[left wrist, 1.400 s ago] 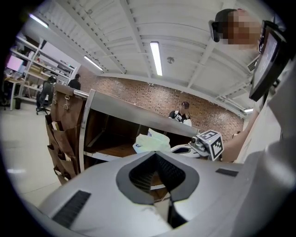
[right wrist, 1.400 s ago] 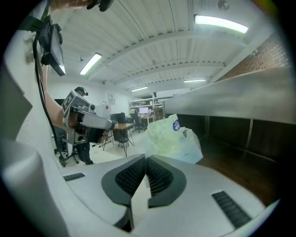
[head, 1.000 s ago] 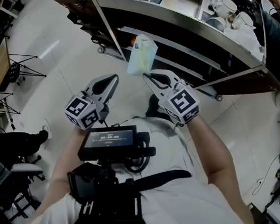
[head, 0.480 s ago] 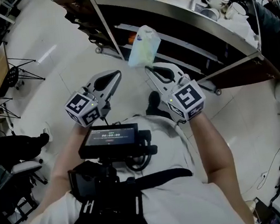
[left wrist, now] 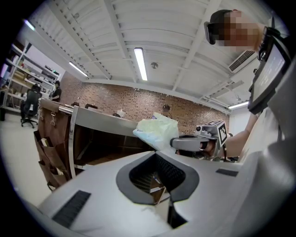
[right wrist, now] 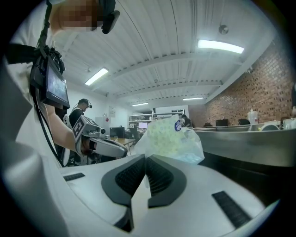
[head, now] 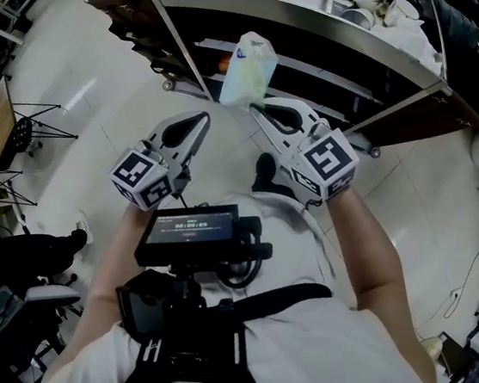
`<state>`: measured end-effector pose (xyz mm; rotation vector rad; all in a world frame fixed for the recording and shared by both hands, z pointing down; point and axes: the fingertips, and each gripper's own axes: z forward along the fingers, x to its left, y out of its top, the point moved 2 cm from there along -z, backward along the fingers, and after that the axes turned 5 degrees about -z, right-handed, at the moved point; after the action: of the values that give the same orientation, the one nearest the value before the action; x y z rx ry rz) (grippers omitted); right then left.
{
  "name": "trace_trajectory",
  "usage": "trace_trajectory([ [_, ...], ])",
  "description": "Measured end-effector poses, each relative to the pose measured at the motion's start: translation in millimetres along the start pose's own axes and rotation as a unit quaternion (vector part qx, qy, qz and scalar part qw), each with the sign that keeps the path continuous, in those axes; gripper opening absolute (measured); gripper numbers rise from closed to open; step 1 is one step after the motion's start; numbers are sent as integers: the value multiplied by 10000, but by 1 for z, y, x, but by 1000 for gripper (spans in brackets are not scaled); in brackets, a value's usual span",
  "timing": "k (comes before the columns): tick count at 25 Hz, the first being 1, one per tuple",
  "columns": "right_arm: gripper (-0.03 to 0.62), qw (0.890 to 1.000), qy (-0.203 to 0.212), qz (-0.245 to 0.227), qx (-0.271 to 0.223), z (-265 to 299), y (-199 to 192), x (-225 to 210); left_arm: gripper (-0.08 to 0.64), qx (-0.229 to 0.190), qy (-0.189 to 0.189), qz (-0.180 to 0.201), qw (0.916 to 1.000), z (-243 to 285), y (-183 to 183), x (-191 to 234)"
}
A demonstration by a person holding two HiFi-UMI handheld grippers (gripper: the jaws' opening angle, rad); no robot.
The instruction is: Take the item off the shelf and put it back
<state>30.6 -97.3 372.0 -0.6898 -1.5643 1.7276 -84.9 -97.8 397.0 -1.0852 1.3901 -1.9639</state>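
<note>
Left gripper (head: 203, 118): I read the jaws as together at the tips, with nothing between them; it points forward, close to level.
Right gripper (head: 255, 106): jaws clamped on the lower edge of a plastic bag (head: 248, 71), which stands up above the tips.
Spacing: I see the two grippers side by side, near each other, tips apart, the right one a little further forward.
Marker cubes: the left cube (head: 141, 179) and the right cube (head: 323, 164) sit at the rear of each gripper, over my hands.
Forearms: the left forearm (head: 113, 254) and the right forearm (head: 361, 232) are both bare and reach forward from my chest.
</note>
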Motion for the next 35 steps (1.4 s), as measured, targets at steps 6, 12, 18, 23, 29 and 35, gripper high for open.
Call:
trace_trajectory([
  [6, 9, 10000, -79, 24, 15, -6, 1, 0, 9, -1, -134, 61, 9999, 2, 2, -8],
  [12, 9, 9999, -110, 56, 2, -5, 1, -2, 9, 1, -171, 63, 9998, 5, 2, -8],
  [18, 9, 9999, -120, 50, 3, -4, 0, -2, 9, -5, -127, 41, 9999, 4, 3, -5],
  [23, 9, 9999, -127, 58, -11, -4, 0, -2, 8, -44, -149, 103, 9998, 3, 4, -6],
  [29, 9, 9999, -133, 53, -10, -4, -1, -3, 9, -166, -215, 61, 9996, 3, 7, -5],
  [35, 9, 9999, -147, 51, -9, -4, 0, -2, 9, -190, -225, 45, 9996, 3, 7, -4],
])
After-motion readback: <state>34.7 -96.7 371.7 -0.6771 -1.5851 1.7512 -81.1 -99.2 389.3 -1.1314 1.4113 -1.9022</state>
